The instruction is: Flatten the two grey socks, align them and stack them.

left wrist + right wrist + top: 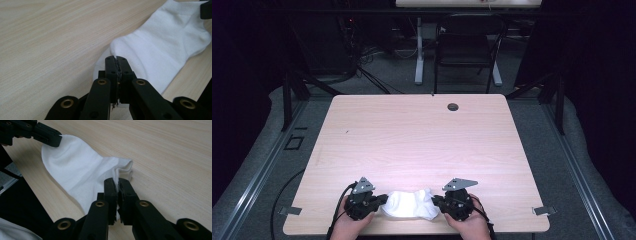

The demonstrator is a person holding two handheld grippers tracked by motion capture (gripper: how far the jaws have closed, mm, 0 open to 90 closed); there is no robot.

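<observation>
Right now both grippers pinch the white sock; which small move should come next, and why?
Probably draw the two hands slightly apart. The left gripper pinches the toe end, the right gripper the cuff end, and the white sock lies bunched between them near the table's front edge.

High view: overhead, facing forward and down on the table (422, 130).
Gripper views: close, low over the tabletop, facing inward.
Shared: white sock (160, 47) between them.
</observation>
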